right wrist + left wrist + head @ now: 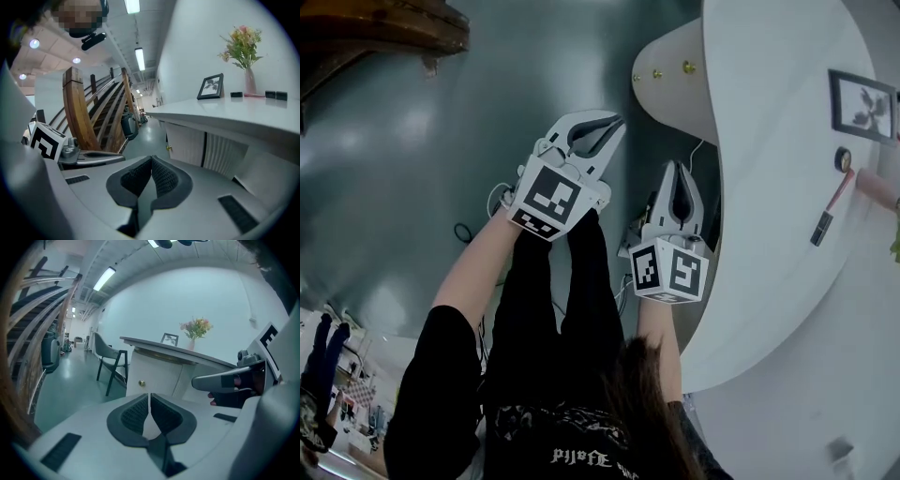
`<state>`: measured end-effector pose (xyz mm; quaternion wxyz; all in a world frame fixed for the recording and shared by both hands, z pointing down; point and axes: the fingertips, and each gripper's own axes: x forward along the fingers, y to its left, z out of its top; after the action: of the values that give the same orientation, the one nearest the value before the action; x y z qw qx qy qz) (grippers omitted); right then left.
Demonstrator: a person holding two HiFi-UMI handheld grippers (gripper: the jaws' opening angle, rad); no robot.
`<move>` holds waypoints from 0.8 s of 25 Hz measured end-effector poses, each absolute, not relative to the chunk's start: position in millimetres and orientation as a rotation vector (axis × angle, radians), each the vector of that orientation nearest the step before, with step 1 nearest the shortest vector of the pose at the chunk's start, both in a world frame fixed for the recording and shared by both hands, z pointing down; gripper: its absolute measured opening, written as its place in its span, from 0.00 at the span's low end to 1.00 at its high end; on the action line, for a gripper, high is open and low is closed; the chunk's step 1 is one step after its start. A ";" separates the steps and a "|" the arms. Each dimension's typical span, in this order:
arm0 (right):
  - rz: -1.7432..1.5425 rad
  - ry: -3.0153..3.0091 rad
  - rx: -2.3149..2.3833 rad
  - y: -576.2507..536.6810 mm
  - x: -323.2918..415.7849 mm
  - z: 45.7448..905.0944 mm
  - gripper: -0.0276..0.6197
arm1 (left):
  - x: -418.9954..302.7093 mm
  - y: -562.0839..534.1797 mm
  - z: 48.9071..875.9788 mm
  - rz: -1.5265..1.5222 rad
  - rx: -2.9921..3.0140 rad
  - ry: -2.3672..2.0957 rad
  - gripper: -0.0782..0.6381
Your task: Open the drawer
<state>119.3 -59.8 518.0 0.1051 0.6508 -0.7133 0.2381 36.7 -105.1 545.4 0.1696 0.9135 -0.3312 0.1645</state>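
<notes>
Fingers (pixel 136 411) on the left gripper (pixel 149 394) are pressed together at the tips, with nothing between the dark ribbed pads. It is the same on the right gripper (pixel 151 158): its fingers (pixel 164 176) meet at the tips and hold nothing.

Both grippers are held out in front of the person, short of the white desk (pixel 769 187). They sit side by side and apart, aimed toward the desk's front face. The right one is nearer the desk's edge and the left one is further out over the grey floor (pixel 412 169).

The drawer (pixel 152 371) sits in that front face, just under the desktop. It has a small brass knob (pixel 141 383) and its white panel looks flush with the desk. Neither gripper touches it.

On top of the desk stands a picture frame (pixel 861 105), and beside it a vase of flowers (pixel 196 329). A few small items lie near them, too small to tell what they are. A chair (pixel 110 359) is at the desk's far end. A wooden staircase (pixel 89 117) rises across the floor from the desk.
</notes>
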 end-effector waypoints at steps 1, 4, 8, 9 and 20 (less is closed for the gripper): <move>0.705 -2.096 1.925 -61.4 120.7 523.0 0.08 | 41.4 -107.5 550.6 0.468 2.605 -0.924 0.15; 0.704 -2.082 1.944 -65.3 118.9 537.1 0.08 | 48.0 -112.8 564.7 0.466 2.627 -0.890 0.15; 0.684 -2.085 1.915 -72.2 115.3 554.9 0.08 | 55.9 -123.1 579.9 0.457 2.651 -0.864 0.15; 0.680 -2.084 1.910 -73.8 116.7 558.3 0.08 | 59.7 -126.8 583.2 0.453 2.656 -0.855 0.15; 0.662 -2.074 1.899 -97.4 126.1 582.3 0.08 | 93.7 -168.2 613.5 0.465 2.695 -0.710 0.35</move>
<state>126.1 -97.4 582.3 0.1261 0.6522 -0.7121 0.2274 93.7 -168.2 613.5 0.1574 0.9419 -0.2483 0.1624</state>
